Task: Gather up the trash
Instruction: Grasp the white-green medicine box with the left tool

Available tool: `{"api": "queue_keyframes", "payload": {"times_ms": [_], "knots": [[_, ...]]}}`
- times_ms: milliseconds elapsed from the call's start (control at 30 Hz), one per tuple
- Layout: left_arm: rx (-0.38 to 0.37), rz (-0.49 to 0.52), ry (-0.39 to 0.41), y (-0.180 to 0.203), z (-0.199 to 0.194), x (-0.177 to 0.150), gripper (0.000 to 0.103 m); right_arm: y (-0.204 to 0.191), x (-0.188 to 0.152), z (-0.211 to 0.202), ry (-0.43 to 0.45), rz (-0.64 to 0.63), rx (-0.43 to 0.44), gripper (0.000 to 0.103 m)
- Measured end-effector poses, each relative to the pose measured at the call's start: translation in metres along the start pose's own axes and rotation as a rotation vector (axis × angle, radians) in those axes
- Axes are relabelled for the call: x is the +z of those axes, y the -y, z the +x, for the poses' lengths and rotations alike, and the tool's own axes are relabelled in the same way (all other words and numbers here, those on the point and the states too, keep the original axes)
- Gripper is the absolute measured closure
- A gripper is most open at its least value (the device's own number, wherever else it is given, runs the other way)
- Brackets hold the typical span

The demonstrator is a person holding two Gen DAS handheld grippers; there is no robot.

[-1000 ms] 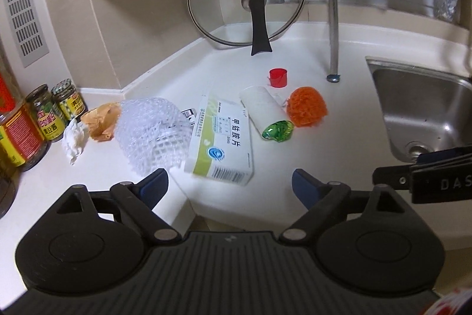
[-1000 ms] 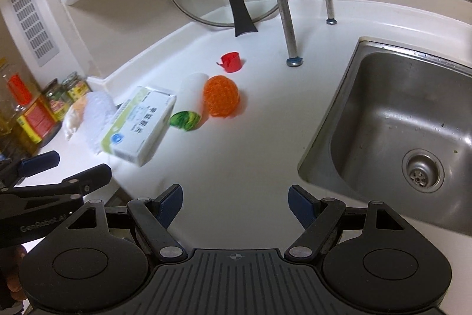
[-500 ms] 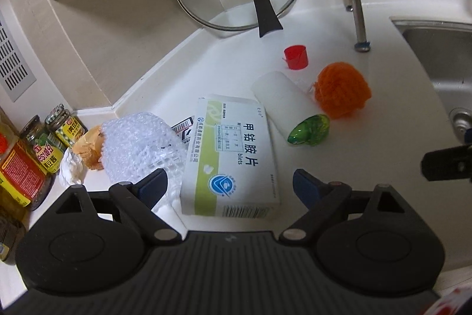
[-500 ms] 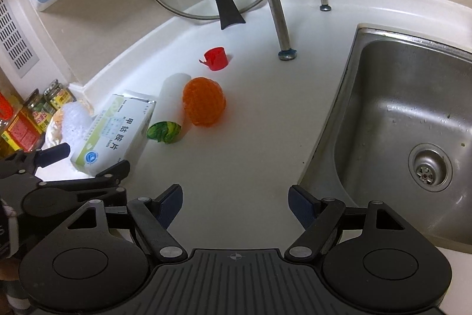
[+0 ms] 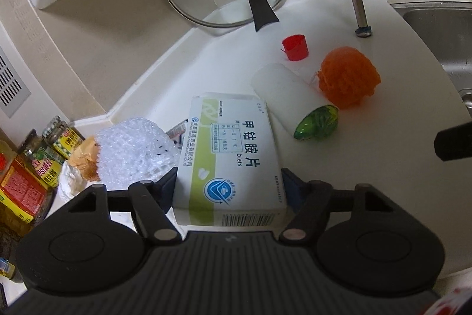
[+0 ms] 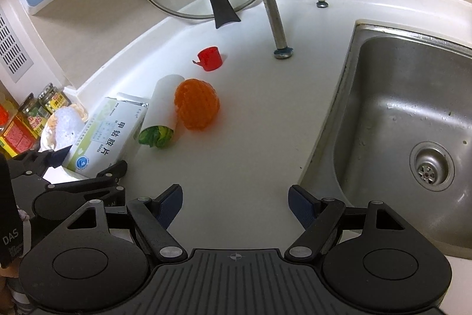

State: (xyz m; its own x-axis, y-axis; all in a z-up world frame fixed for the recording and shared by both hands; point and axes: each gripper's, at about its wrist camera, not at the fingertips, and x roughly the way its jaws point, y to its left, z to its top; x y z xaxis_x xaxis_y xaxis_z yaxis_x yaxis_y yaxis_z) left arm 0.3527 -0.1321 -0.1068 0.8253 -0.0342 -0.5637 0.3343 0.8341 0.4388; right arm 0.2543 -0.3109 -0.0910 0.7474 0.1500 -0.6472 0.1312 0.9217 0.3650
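On the counter (image 6: 250, 143) beside the sink (image 6: 398, 120), one medicine box (image 5: 233, 155) is sitting between the left gripper (image 5: 228, 188)'s closing jaws, pads meeting its sides. Only the right view is showing the drain (image 6: 429, 171); the right gripper (image 6: 234, 204) is hanging open, empty.

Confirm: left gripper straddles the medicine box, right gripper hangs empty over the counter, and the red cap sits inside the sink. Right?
Not quite. The red cap sits on the white counter, behind the orange mesh ball, not in the sink; the right wrist view shows it. The rest holds: the left gripper, jaws closing, has the medicine box between them, and the right gripper is empty.
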Motion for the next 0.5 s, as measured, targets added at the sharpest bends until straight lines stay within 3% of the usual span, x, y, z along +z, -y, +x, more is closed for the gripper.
{"api": "queue_keyframes", "payload": {"times_ms": [267, 500], "knots": [[-0.020, -0.056, 0.092, -0.018, -0.027, -0.002, 0.034, -0.013, 0.008, 0.003, 0.046, -0.047, 0.030, 0.025], [-0.046, -0.175, 0.153, -0.047, -0.046, 0.008, 0.034, -0.030, 0.026, 0.011, 0.110, -0.128, 0.035, 0.025]]}}
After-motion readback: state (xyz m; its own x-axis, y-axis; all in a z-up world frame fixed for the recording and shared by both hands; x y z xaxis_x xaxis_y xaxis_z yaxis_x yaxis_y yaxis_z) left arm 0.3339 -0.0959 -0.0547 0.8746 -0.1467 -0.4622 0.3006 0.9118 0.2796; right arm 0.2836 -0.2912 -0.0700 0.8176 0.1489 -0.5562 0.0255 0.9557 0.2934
